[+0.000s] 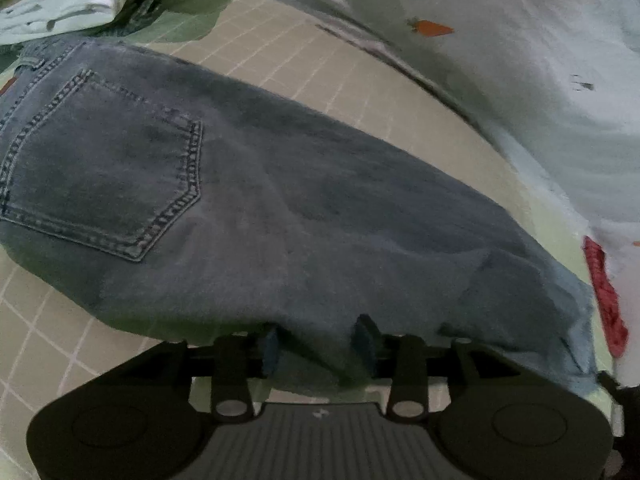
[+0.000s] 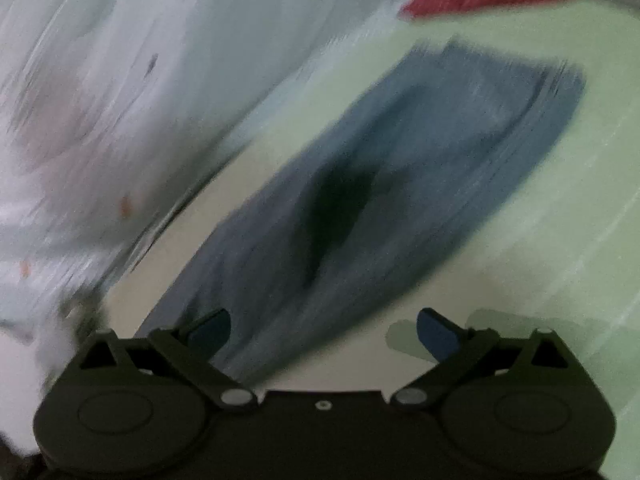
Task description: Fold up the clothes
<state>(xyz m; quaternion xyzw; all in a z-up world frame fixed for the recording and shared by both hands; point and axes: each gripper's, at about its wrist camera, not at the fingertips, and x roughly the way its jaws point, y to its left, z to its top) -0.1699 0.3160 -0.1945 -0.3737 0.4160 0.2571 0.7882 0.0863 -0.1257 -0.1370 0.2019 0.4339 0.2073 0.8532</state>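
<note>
Jeans (image 1: 256,208) spread flat on gridded surface (image 1: 304,64), back pocket at 9 o'clock. Left gripper (image 1: 320,344) angled steeply down, fingers part-open, denim bunched between, grip unclear. Right gripper (image 2: 324,332) tilted down, fingers wide, empty, jeans toward 12 o'clock, blurred.

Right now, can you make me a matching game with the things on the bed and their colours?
Things:
1. jeans
2. folded shirt
3. knitted cloth
4. carrot picture

Colours:
A. orange
B. blue
C. red
D. pale mint

Pairs: 1-B, 2-D, 3-C, 4-A
</note>
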